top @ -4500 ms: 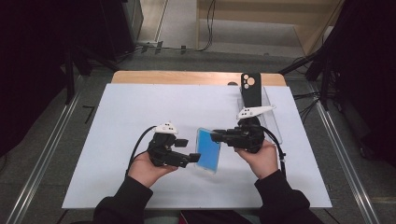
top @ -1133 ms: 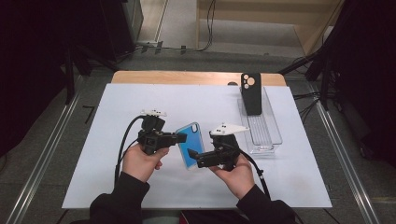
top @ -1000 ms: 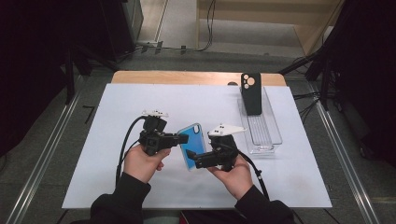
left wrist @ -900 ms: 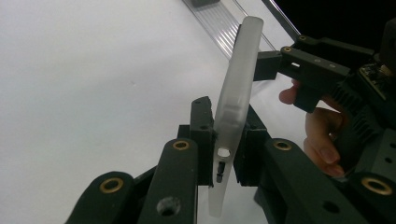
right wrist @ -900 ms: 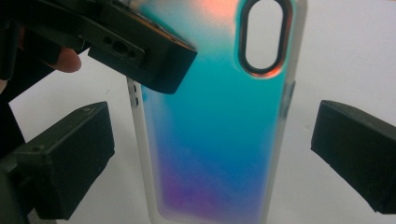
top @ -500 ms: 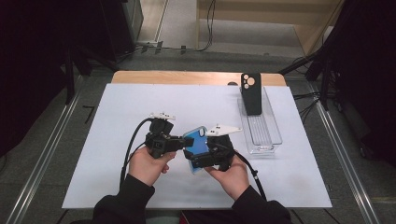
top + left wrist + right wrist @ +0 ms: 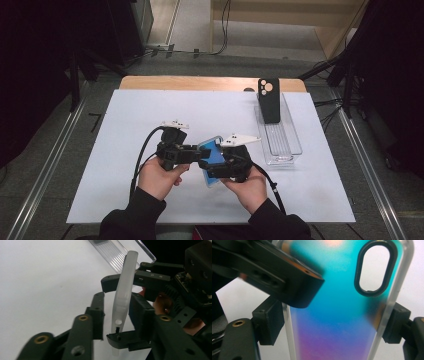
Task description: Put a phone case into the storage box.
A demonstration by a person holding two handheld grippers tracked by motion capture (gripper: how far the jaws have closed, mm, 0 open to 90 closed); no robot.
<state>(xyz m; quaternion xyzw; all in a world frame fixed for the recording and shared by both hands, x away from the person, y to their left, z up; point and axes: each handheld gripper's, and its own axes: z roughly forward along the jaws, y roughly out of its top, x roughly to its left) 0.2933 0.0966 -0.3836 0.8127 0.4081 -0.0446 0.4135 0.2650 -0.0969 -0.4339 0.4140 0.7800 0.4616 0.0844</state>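
A phone case (image 7: 212, 154) with a blue-to-purple sheen and clear edges is held up above the white sheet between both hands. My right gripper (image 7: 211, 171) has just been closing and is shut on the case (image 7: 342, 315), one pad on each long edge. My left gripper (image 7: 200, 153) reaches in from the left. Its jaws have just been opening and now stand open, one on either side of the case (image 7: 125, 290), which shows edge-on with a gap at the left pad. One of the left gripper's fingers (image 7: 287, 282) crosses in front of the case.
A dark phone case (image 7: 268, 100) leans upright at the far end of a clear ribbed tray (image 7: 286, 147) to the right. The white sheet (image 7: 125, 125) covers the table, with a wooden strip (image 7: 200, 82) along its far edge. Dark floor and cables lie beyond.
The two hands have drawn closer together over the sheet. The left gripper's jaws have come off the case, and the right gripper's jaws have closed onto its edges.
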